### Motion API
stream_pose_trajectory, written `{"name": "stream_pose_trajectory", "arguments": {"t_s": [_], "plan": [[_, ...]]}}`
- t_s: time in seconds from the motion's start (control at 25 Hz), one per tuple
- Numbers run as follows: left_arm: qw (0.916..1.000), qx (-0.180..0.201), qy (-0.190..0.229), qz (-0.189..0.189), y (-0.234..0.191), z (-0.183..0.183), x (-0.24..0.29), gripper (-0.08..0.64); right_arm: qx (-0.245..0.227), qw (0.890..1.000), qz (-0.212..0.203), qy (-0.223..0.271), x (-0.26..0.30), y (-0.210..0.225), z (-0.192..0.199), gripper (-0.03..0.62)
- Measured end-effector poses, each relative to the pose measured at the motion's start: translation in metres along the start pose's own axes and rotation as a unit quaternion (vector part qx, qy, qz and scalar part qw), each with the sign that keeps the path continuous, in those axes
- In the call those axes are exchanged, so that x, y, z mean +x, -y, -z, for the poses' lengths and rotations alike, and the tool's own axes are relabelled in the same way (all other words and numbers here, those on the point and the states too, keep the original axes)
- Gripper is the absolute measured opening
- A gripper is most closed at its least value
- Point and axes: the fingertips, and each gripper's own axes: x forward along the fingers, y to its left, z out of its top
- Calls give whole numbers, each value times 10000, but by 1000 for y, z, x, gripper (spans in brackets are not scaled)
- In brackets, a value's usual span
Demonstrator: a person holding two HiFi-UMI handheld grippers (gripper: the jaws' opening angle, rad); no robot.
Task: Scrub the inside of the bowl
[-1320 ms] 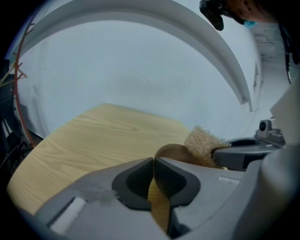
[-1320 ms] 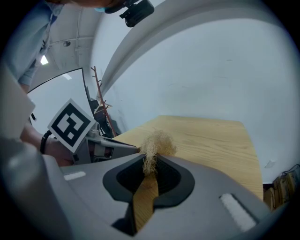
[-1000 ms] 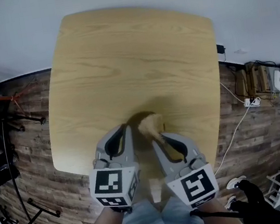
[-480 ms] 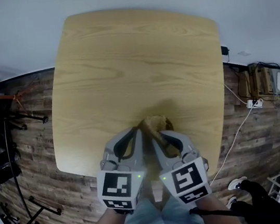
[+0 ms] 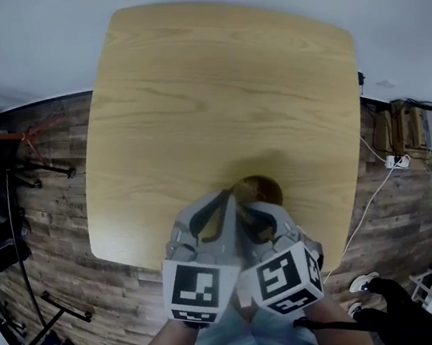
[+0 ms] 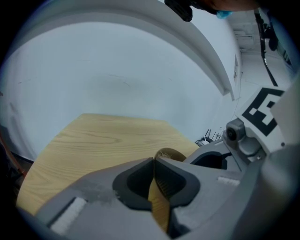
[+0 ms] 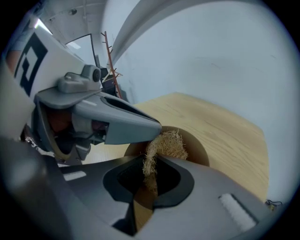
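A small brown bowl (image 5: 262, 188) stands near the front edge of the wooden table (image 5: 219, 86). My left gripper (image 5: 225, 200) is shut on the bowl's near rim, and the thin brown wall (image 6: 158, 202) runs between its jaws. My right gripper (image 5: 247, 213) is shut on a tuft of pale fibrous scrubber (image 7: 164, 144), which rests inside the bowl (image 7: 199, 151) against its near side. The two grippers are pressed close, their marker cubes almost touching. In the head view the grippers hide most of the bowl. The left gripper (image 7: 117, 124) fills the left of the right gripper view.
The table's front edge (image 5: 145, 262) lies just under the grippers, with the person's legs (image 5: 227, 344) below it. Dark stands (image 5: 9, 200) occupy the wood floor to the left. Cables and a power strip (image 5: 396, 157) lie to the right. A white wall is beyond the table.
The two grippers have drawn together until their cubes nearly touch. The scrubber end has worked toward the left gripper inside the bowl. The head view has shifted slightly.
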Motion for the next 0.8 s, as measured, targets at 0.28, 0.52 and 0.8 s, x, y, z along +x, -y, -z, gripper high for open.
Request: {"name": "stream_pose_trajectory", "arguments": {"t_s": [0.28,0.52,0.8], "plan": [[10000,82,-17,51,-12,0,1,29,75,9978,-652,5,-6,-16,1,43],[9996,269,0,-67,-23,-5,0,29,89,9957,-913,105,-24,-25,-2,43],[9972,736,-49,-127,-19,-13,-1,29,64,9978,-575,328,-51,-16,2,43]]}}
